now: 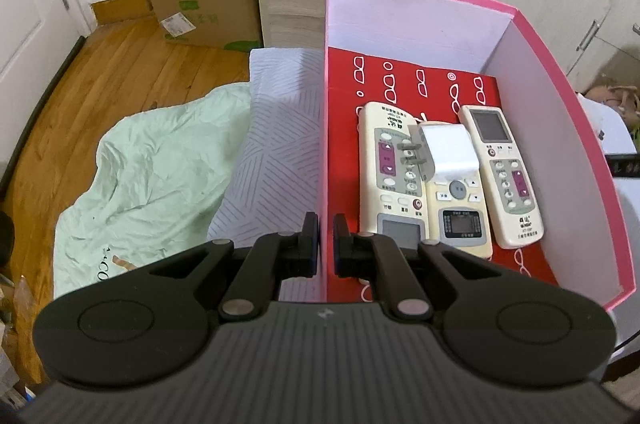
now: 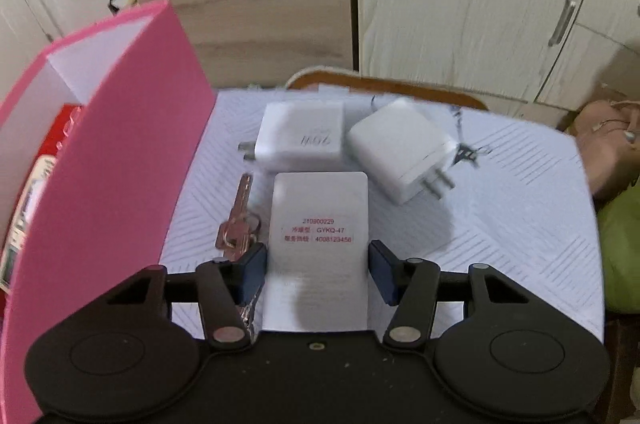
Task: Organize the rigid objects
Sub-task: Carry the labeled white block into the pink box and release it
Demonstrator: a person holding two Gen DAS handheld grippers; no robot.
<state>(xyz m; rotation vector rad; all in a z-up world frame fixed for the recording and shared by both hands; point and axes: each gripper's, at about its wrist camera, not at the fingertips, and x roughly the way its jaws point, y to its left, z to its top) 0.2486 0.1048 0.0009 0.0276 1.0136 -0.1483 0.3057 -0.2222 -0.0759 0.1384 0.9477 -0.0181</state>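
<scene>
On the bench's patterned cloth (image 2: 500, 224), the right hand-held gripper (image 2: 318, 270) stands apart around a white remote (image 2: 319, 224), not pressing. Left hand-held gripper (image 1: 327, 244) clamps the pink box's wall (image 1: 325, 144); three remotes (image 1: 390, 176) lie inside.

Even, soft indoor light; left wrist view sharp, right wrist view motion-blurred; fisheye bending at frame edges.

Matt card, plastic, metal and cloth

The tall pink cardboard box (image 1: 560, 104) looks smooth and matt; white plastic chargers (image 2: 302, 138) have metal prongs; the striped cloth cover (image 2: 500, 224) looks woven; the wooden floor (image 1: 120, 72) shines.
</scene>
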